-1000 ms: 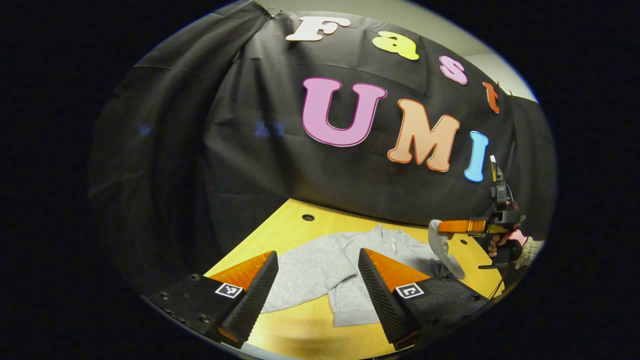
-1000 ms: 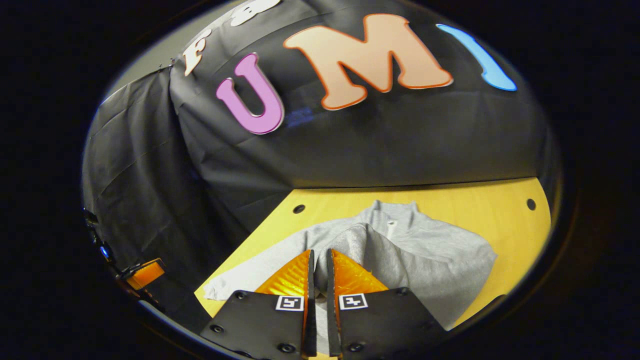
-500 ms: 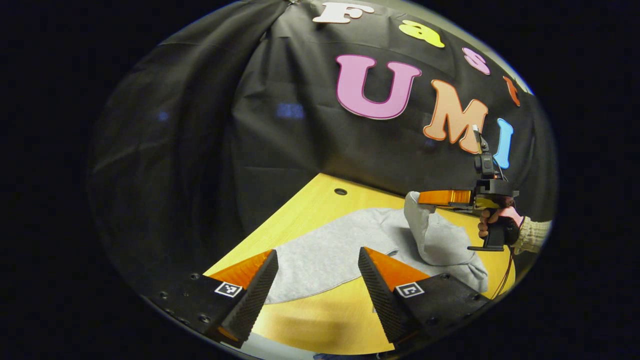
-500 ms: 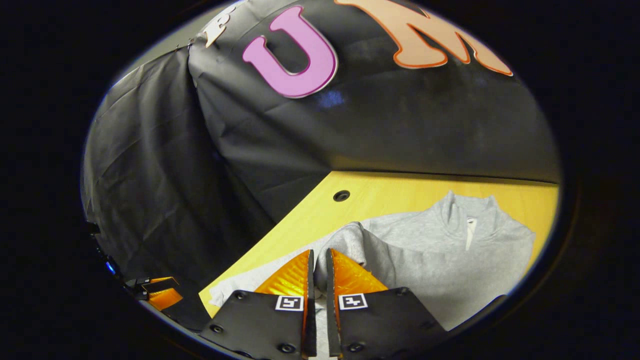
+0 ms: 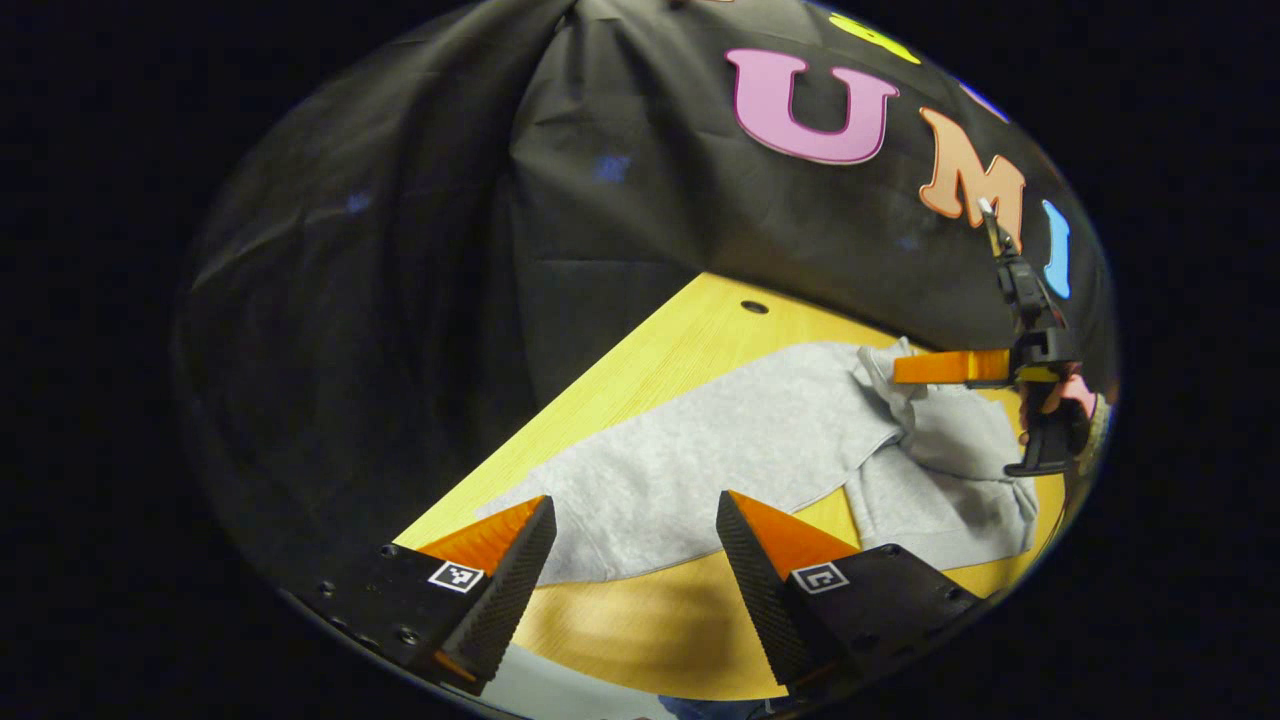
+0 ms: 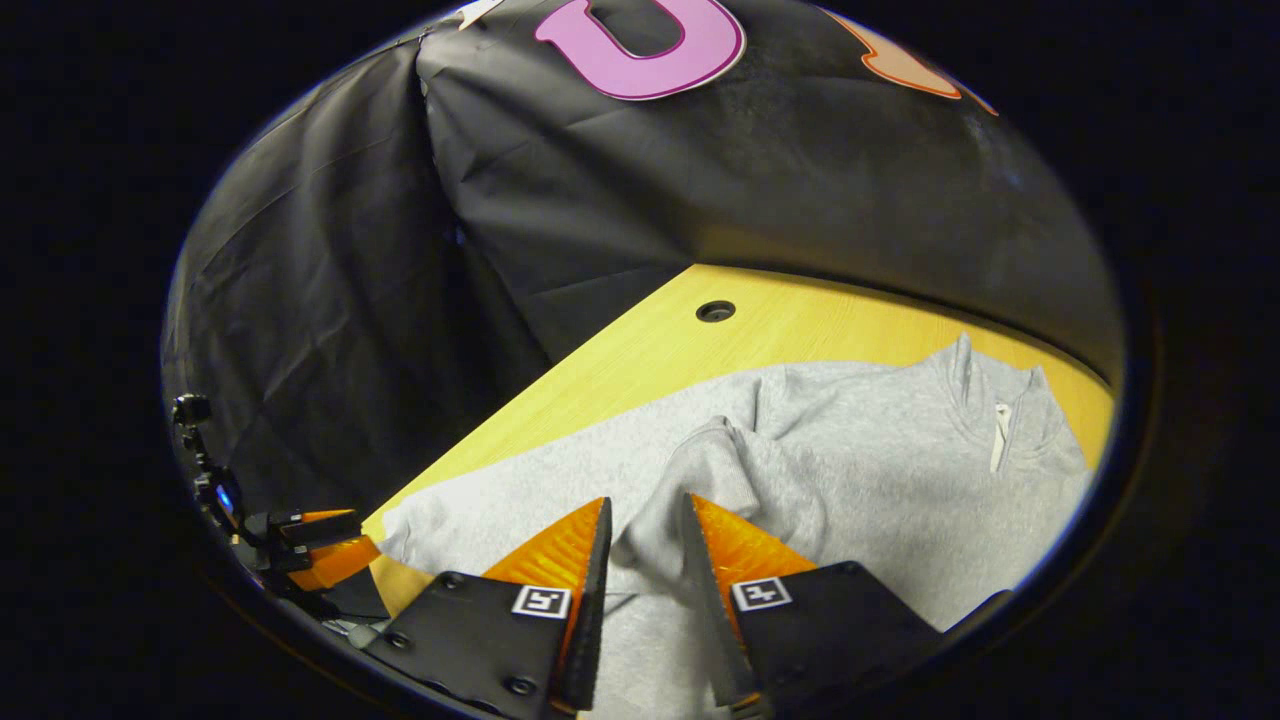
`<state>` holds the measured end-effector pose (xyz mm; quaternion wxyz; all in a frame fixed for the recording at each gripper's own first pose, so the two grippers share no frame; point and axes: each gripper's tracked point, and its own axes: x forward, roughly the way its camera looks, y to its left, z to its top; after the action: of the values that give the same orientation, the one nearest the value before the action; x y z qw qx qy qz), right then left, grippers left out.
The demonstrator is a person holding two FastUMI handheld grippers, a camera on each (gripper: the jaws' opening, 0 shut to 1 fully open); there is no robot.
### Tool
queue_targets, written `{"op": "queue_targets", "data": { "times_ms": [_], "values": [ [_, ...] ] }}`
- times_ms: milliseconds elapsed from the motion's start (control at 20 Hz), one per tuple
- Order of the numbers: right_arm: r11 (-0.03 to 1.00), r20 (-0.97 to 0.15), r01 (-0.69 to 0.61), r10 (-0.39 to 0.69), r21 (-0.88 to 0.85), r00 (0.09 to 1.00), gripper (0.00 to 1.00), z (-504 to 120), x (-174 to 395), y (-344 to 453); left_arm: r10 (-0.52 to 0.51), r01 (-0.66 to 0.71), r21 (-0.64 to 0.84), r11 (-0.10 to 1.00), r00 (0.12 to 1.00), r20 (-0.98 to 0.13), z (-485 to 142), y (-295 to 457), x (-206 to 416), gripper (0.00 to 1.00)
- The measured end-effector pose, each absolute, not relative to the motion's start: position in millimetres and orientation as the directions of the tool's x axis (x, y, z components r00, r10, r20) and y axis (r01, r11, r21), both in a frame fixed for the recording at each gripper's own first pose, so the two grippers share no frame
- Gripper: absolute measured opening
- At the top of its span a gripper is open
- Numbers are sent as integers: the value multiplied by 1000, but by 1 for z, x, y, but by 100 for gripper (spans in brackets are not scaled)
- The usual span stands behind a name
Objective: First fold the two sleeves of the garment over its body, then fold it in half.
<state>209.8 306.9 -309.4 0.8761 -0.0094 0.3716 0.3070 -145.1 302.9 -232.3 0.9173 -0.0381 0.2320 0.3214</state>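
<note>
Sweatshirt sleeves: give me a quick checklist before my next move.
1. First sleeve folded over the body: ok.
2. Right claw clear of that sleeve: cannot tell; jaws apart, cloth between them.
3. Other sleeve spread flat on the table, not yet folded: ok.
4. Left claw open, over the other sleeve: ok.
5. Left claw touching cloth: cannot tell.

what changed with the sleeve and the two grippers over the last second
The right hand-held gripper carried the grey sweatshirt's right sleeve across over the body, and its jaws, shut on the cuff before, have now parted, so the sleeve is being let go. The left hand-held gripper stayed open and empty, and its view swung toward the other sleeve, which lies flat on the yellow wooden table.
</note>
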Motion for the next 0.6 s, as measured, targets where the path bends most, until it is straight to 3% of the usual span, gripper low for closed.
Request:
{"op": "queue_targets", "data": {
  "times_ms": [50,150,300,600],
  "values": [
    [805,-657,-552,539,217,527,42,-305,211,304,576,-609,92,788,675,-462,-241,306,-146,95],
    [814,-658,-550,519,186,546,100,-303,206,290,583,-616,112,780,650,-488,-255,311,-150,95],
    [830,-624,-536,502,153,599,95,-277,204,265,595,-630,127,766,620,-512,-266,315,-149,95],
    [878,-558,-463,446,121,700,99,-213,190,193,601,-619,177,765,588,-541,-284,321,-156,94]
  ]
}}
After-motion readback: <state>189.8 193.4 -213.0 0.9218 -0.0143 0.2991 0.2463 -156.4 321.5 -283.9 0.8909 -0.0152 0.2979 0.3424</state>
